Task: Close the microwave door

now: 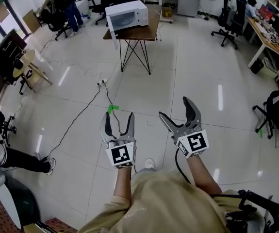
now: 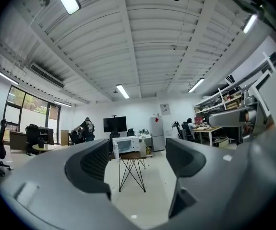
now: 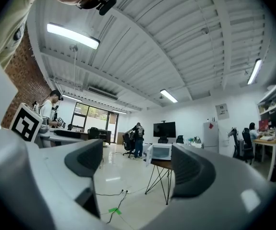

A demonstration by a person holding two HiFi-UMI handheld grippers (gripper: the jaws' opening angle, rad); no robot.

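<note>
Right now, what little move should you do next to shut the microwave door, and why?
Probably step forward toward the microwave: it sits on the table far across the floor with its door swung open, and the left gripper and right gripper, both open and empty, are nowhere near it.

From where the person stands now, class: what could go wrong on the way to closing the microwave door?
1. A cable lies on the floor ahead, between the person and the table; a foot could catch it.
2. The table stands on thin wire legs, so a hard push on the open door might rock it or shift the microwave.
</note>
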